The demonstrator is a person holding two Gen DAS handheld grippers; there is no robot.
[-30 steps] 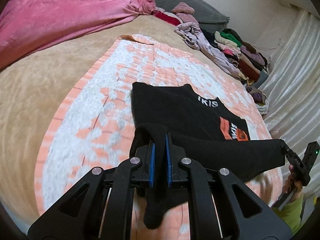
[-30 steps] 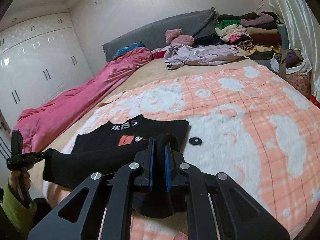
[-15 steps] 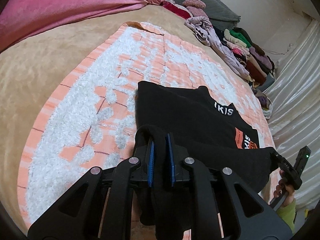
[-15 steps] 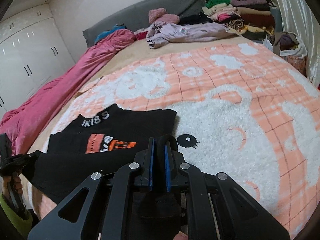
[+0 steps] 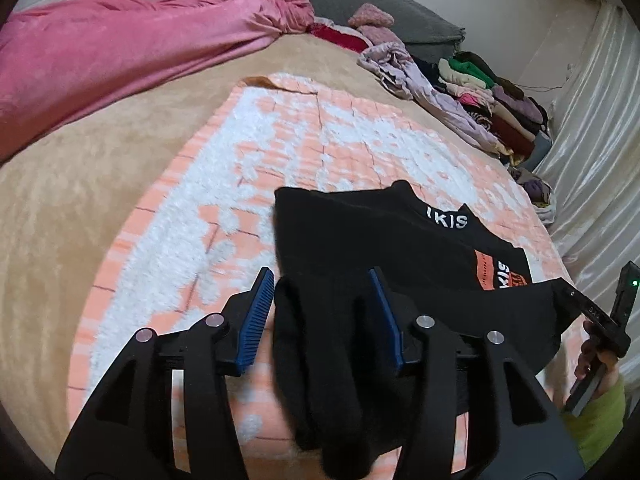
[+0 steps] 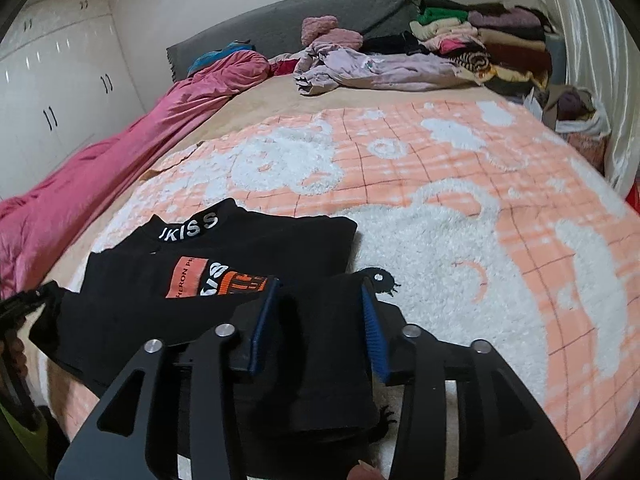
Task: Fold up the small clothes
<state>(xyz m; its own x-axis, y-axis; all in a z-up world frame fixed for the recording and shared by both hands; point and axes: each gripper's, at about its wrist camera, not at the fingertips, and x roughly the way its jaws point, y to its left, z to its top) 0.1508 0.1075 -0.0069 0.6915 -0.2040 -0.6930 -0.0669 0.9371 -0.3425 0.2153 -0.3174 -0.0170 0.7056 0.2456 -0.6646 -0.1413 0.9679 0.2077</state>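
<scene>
Both tongs, left gripper (image 5: 326,316) and right gripper (image 6: 318,322), have just been opening; jaws stand apart, black shirt (image 5: 360,236) loose between them, part-folded on the blanket (image 5: 200,208) ahead. Judged light, soft, limp; take it at hem corners. Clothes pile (image 6: 472,40) lies well beyond.

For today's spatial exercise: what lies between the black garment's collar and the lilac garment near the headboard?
Only bare stretch: orange-and-white blanket, then beige bedcover, between collar and lilac garment; right wrist view.
</scene>
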